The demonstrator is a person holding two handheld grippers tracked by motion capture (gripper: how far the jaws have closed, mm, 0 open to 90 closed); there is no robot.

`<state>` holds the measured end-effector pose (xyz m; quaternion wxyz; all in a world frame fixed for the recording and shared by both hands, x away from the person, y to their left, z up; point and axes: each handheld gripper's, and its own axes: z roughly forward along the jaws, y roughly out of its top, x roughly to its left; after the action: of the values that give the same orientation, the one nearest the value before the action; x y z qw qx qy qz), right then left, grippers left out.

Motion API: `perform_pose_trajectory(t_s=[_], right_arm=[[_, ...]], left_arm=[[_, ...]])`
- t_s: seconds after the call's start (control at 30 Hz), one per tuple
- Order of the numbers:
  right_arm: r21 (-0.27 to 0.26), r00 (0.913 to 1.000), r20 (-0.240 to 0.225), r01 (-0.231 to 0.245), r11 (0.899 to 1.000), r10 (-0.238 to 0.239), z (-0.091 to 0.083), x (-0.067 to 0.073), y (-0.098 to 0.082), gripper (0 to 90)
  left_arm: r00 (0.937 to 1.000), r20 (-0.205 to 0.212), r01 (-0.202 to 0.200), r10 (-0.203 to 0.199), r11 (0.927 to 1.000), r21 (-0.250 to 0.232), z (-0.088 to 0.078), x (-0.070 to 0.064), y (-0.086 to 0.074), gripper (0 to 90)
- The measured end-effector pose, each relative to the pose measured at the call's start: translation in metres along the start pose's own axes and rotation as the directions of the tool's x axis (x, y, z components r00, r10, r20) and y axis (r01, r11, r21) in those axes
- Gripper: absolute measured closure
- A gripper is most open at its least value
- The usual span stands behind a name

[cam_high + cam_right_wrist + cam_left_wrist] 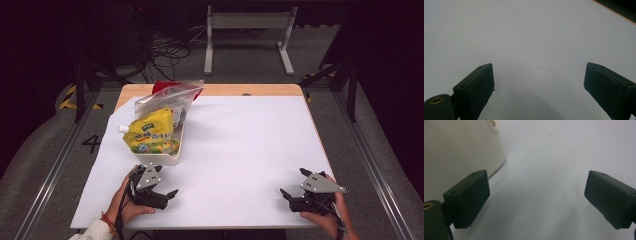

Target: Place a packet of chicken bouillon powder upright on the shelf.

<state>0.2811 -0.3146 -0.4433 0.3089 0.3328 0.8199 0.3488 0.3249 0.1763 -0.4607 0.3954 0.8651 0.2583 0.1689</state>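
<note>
A cream tray (pixel 175 156) stands on the left of the white table sheet (pixel 240 150). In it lean a yellow spouted drink pouch (pixel 150 132) and a clear zip bag (pixel 167 100) with dark contents, with something red (pixel 162 86) behind them. My left gripper (pixel 165 181) rests on the sheet just in front of the tray, open and empty; in the left gripper view (pixel 536 195) the tray wall (pixel 456 150) rises at upper left. My right gripper (pixel 295 182) rests near the front right edge, open with nothing between its jaws, over bare sheet (pixel 539 80).
The wooden table edge (pixel 250 90) shows along the far side, and its corner (pixel 621 15) appears in the right gripper view. Beyond the table stand a grey metal frame (pixel 247 37) and loose cables (pixel 165 52) on the floor. Bare sheet spreads between the grippers.
</note>
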Motion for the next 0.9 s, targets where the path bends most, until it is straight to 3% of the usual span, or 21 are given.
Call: perform_pose_trajectory(t_s=[0.1,0.3,0.9], right_arm=[[-0.001,1.0,0.0,-0.002,1.0,0.002,0.0007,-0.001,-0.0004,9.4],[-0.005,1.0,0.002,-0.003,1.0,0.003,-0.0004,-0.0023,-0.0012,9.3],[-0.001,0.9999,0.017,-0.001,1.0,0.001,-0.0016,-0.0012,-0.0023,9.3]], left_arm=[[0.9998,0.005,0.017,-0.017,0.9998,-0.004,0.0006,0.0014,0.0002,6.8],[1.0,0.002,0.0,0.0,1.0,0.007,0.0028,-0.0004,0.0016,6.9],[1.0,0.009,0.002,-0.002,1.0,0.009,0.0054,0.0003,0.0039,7.1]])
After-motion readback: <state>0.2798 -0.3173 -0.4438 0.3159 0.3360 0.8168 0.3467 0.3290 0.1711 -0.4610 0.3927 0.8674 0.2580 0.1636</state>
